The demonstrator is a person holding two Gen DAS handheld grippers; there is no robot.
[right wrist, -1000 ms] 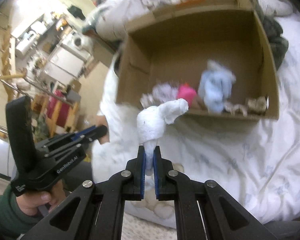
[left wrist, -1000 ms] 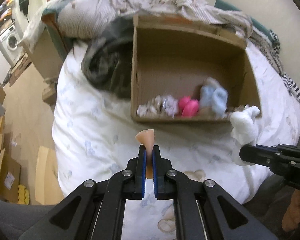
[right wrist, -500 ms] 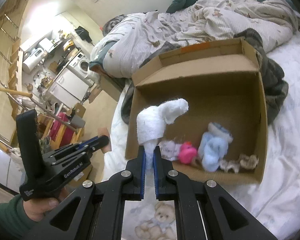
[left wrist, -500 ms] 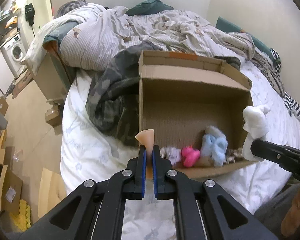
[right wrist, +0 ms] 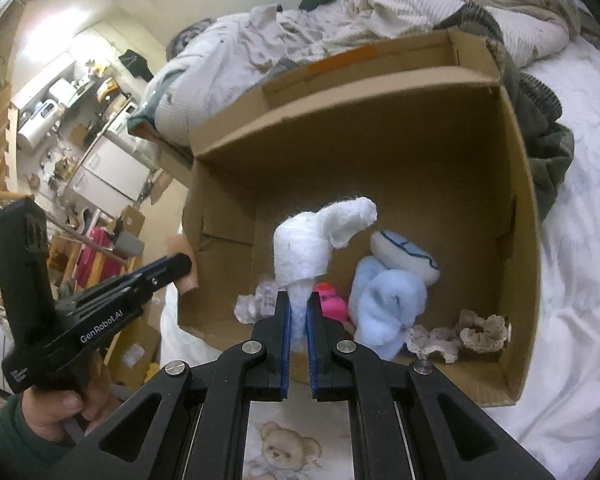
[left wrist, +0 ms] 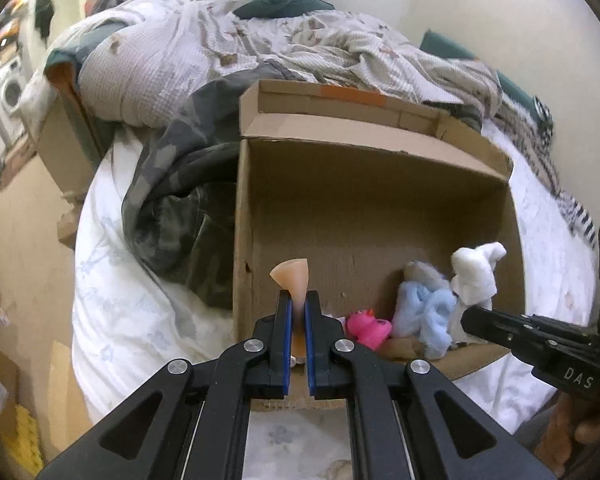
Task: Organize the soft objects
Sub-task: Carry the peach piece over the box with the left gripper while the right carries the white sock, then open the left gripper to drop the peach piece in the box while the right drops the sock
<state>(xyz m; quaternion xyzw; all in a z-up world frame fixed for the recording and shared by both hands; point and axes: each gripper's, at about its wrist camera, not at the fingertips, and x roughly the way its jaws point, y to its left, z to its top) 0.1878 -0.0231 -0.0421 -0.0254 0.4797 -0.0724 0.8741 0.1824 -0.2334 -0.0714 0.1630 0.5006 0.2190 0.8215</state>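
An open cardboard box (left wrist: 380, 184) (right wrist: 516, 160) stands on the white bed. My left gripper (left wrist: 296, 300) is shut on a small peach soft piece (left wrist: 292, 276), held over the box's near left corner. My right gripper (right wrist: 298, 304) is shut on a white rolled cloth (right wrist: 312, 240) (left wrist: 476, 276), held over the box's near edge. Inside the box lie a pink soft toy (left wrist: 368, 326) (right wrist: 332, 300), light blue fluffy cloth (left wrist: 424, 312) (right wrist: 388, 304), a pale patterned cloth (right wrist: 256, 300) and beige lace scrunchies (right wrist: 480, 332).
A rumpled beige quilt (left wrist: 300, 48) and a dark camouflage garment (left wrist: 180, 208) lie behind and left of the box. The bed's edge drops to the floor at left, with cardboard boxes (left wrist: 60, 148) there. A teddy-print sheet (right wrist: 288, 452) lies under my right gripper.
Both grippers have moved forward and closer to the box, each keeping hold of its soft piece. The box now fills more of both views.
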